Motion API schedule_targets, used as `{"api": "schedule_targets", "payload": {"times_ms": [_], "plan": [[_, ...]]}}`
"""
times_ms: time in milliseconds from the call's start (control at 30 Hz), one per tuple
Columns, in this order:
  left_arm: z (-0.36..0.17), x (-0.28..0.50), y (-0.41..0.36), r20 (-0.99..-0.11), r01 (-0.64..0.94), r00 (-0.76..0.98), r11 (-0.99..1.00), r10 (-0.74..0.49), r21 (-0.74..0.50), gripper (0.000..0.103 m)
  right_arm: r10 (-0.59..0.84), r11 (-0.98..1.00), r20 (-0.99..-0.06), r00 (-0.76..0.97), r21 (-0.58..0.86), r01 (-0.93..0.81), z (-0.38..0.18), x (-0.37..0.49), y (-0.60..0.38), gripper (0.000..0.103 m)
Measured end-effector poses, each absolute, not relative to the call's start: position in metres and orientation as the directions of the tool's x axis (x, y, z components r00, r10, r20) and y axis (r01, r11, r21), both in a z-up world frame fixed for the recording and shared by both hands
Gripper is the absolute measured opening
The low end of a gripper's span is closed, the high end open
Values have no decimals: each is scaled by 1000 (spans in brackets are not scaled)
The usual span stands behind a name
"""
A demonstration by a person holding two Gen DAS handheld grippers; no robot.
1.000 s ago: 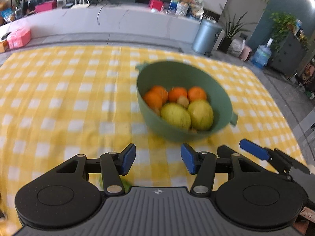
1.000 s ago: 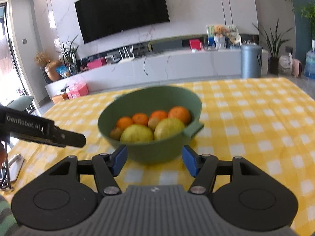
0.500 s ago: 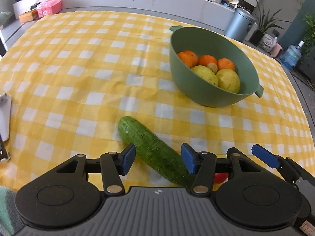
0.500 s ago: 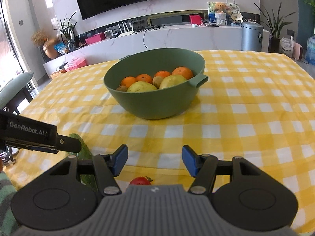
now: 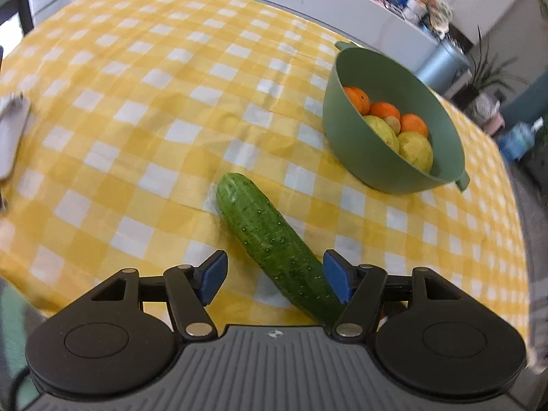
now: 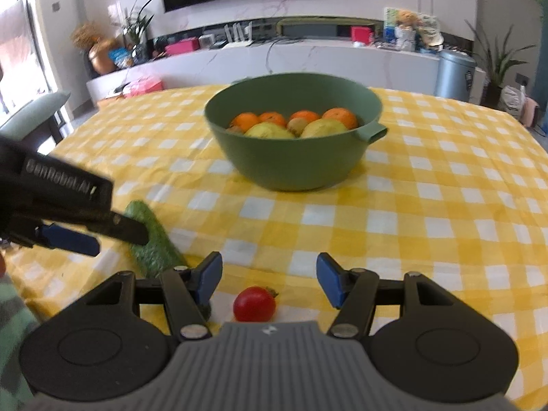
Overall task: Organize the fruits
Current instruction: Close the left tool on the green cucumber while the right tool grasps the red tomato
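A green bowl (image 5: 394, 171) (image 6: 294, 167) holds oranges (image 6: 245, 121) and yellow-green fruits (image 5: 416, 145) on the yellow checked tablecloth. A green cucumber (image 5: 274, 243) lies on the cloth; its near end sits between the open fingers of my left gripper (image 5: 275, 281). It also shows at the left in the right wrist view (image 6: 150, 239). A small red tomato (image 6: 254, 304) lies on the cloth between the open fingers of my right gripper (image 6: 269, 277). The left gripper (image 6: 72, 226) shows at the left of that view.
The table (image 6: 445, 205) has its right edge near the bowl. A grey flat object (image 5: 10, 137) lies at the table's left edge. A chair (image 6: 34, 116) stands at the far left. A counter, bin and plants stand beyond.
Both grippers have pulled back from the bowl toward the table's near edge. The cucumber and the tomato have come into view between the fingers. Both grippers stay open.
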State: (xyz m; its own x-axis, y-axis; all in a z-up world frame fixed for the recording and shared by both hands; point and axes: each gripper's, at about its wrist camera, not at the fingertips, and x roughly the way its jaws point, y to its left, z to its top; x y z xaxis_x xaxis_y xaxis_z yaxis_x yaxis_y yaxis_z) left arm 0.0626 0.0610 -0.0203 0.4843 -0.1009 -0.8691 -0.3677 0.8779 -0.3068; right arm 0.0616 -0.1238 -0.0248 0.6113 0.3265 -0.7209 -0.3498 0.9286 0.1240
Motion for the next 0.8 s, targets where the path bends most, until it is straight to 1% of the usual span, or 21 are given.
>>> {"api": "schedule_targets", "payload": {"times_ms": [100, 167, 233, 267, 333, 633, 800], "plan": [[-26, 64, 62, -864, -387, 492, 863, -105, -325, 76, 328, 924, -731, 598, 115, -366, -28, 62, -119, 58], [-29, 66, 62, -867, -399, 488, 858, -100, -323, 76, 335, 920, -736, 588, 121, -373, -30, 63, -118, 50], [-33, 67, 62, -870, -404, 482, 856, -100, -322, 76, 343, 917, -743, 575, 132, -377, -33, 66, -118, 46], [-35, 67, 63, -871, -407, 480, 853, -105, -327, 76, 346, 916, -746, 569, 137, -377, -33, 66, -118, 42], [-40, 68, 65, -870, -411, 478, 845, -120, -342, 76, 353, 913, -751, 557, 148, -380, -35, 68, -118, 38], [-43, 71, 61, -863, -403, 491, 847, -120, -347, 76, 364, 902, -773, 519, 152, -404, -42, 70, -111, 38], [-44, 76, 60, -870, -416, 479, 842, -117, -343, 79, 350, 908, -785, 512, 150, -391, -43, 69, -112, 38]]}}
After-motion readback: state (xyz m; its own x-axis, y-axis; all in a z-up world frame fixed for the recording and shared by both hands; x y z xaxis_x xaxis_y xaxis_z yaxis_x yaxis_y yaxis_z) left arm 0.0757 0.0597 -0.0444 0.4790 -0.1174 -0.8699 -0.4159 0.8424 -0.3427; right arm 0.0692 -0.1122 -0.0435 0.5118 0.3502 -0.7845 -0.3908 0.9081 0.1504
